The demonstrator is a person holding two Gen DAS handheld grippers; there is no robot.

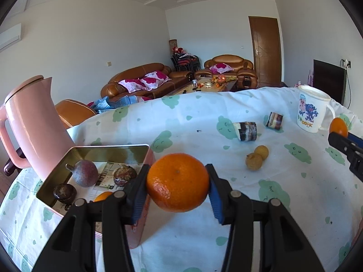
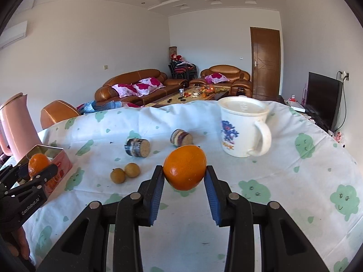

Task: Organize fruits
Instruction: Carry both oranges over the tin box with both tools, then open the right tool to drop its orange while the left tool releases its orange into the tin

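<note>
My left gripper [image 1: 178,187] is shut on a large orange mandarin [image 1: 177,182], held above the cloth just right of an open pink tin box [image 1: 109,150]. Inside the tin lie a purple passion fruit [image 1: 85,172], two dark round fruits [image 1: 64,192] and a bit of an orange fruit [image 1: 103,196]. My right gripper [image 2: 184,181] is shut on a smaller orange [image 2: 185,170], raised over the middle of the table. In the right wrist view the left gripper [image 2: 39,172] shows at the left beside the tin [image 2: 60,161]. Two small tan fruits [image 1: 257,157] rest on the cloth.
A pink kettle [image 1: 34,124] stands behind the tin. A white lidded mug [image 2: 244,128] stands at the back right. Two short dark cane pieces [image 2: 137,147] lie on the patterned tablecloth [image 2: 295,181]. Sofas, a low table and a TV lie beyond the table edge.
</note>
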